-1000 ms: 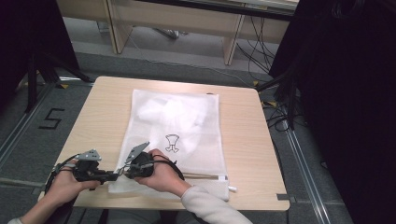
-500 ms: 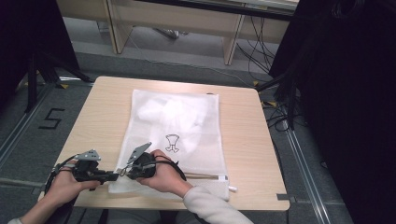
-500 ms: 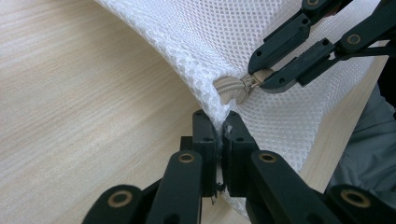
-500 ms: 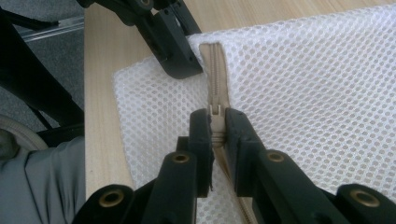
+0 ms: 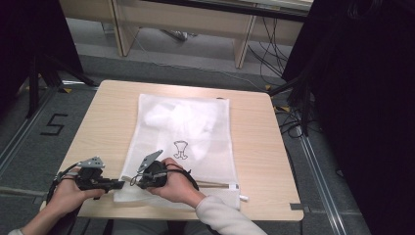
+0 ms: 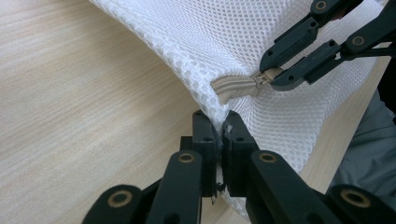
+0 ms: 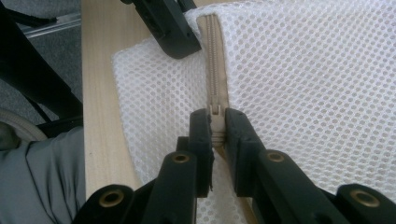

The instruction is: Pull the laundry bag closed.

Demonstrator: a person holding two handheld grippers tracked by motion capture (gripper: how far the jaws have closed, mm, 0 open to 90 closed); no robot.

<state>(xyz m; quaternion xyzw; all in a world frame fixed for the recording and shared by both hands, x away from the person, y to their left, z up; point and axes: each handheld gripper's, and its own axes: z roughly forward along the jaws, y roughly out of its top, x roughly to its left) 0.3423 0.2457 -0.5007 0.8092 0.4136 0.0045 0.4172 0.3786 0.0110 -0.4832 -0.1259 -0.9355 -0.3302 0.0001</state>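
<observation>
Lying between the right gripper [image 7: 217, 128] jaws: zipper pull [image 7: 215, 111] of mesh bag [image 7: 303, 74]

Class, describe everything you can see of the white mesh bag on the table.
The mesh bag is a white net pouch with small round holes, lying flat on the wooden table, something pale inside. A small black drawing marks its middle. A beige zip runs along its near edge. The left tongs pinch the bag's corner; the right tongs are shut on the zip's slider.
</observation>
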